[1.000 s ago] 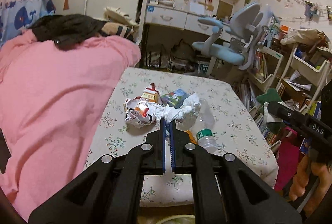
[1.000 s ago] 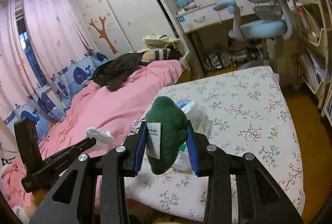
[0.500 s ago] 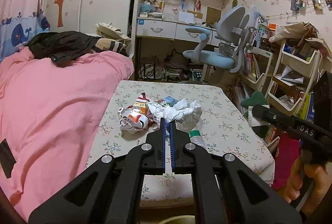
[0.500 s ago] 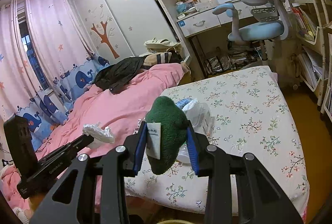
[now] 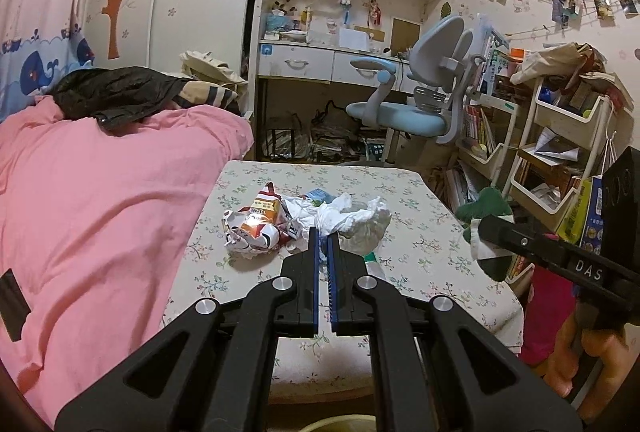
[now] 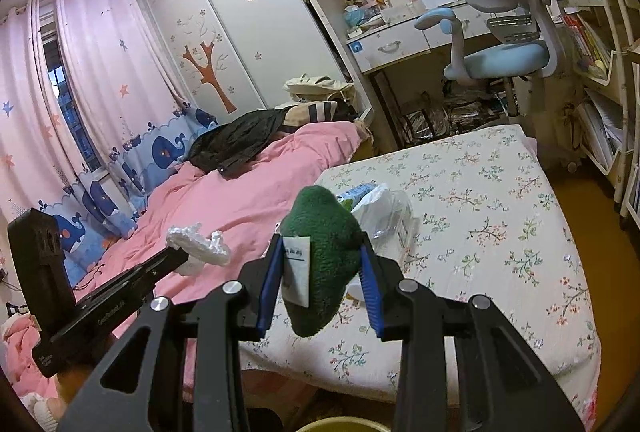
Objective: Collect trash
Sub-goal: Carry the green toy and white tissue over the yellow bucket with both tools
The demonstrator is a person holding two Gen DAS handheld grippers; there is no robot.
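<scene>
Left tool (image 5: pixel 323 232) — blue pads pressed near together, pinching a crumpled white tissue (image 6: pixel 199 243) that shows at its tip in the right wrist view, held off the near-left edge of the floral-cloth surface (image 5: pixel 420 216). Right tool (image 6: pixel 320 252) — pads clamped on a green plush piece (image 6: pixel 324 232) with a white tag, held above the surface's near edge. Remaining trash on the surface, beyond both tools: crushed red-and-orange carton (image 5: pixel 256 220), white crumpled paper (image 5: pixel 352 218), clear plastic bottle (image 6: pixel 390 216) lying beside them. Pink bed (image 5: pixel 100 192) adjoins the surface's left side.
</scene>
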